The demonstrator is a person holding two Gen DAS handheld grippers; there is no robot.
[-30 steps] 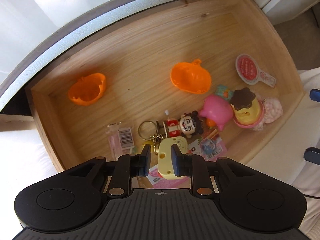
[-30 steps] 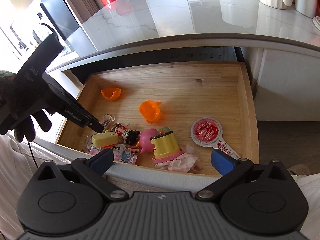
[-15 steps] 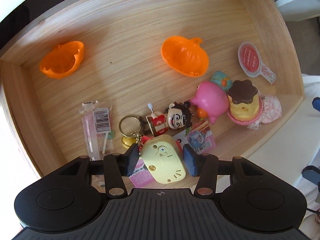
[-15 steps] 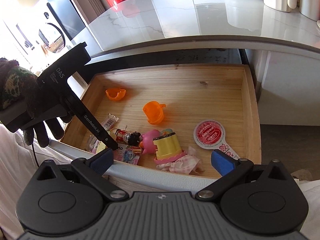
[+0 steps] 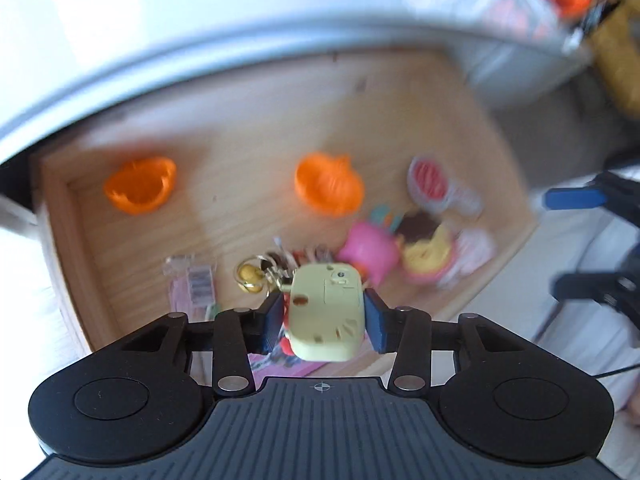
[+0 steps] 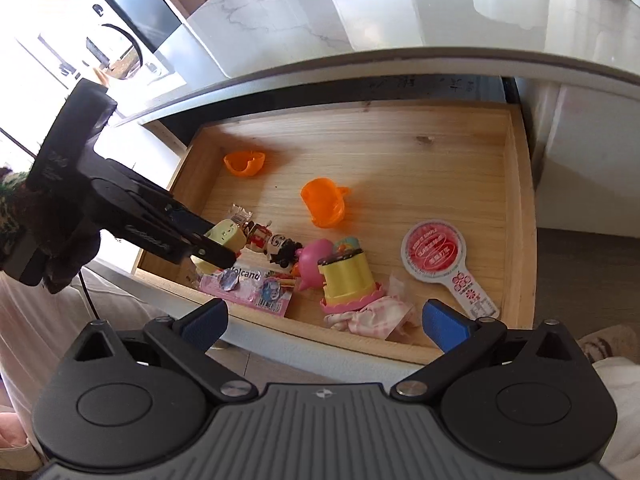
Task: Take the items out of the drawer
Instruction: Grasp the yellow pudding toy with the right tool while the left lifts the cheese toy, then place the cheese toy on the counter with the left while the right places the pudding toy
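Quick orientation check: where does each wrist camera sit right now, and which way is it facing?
Left wrist: on the left tongs, looking down into the wooden drawer; its fingers clamp the yellow toy. Blurred.
Right wrist: on the right tongs, held open outside the drawer front, facing in towards the countertop; a gloved hand shows.
Shared: yellow toy, orange shells, pink toy.
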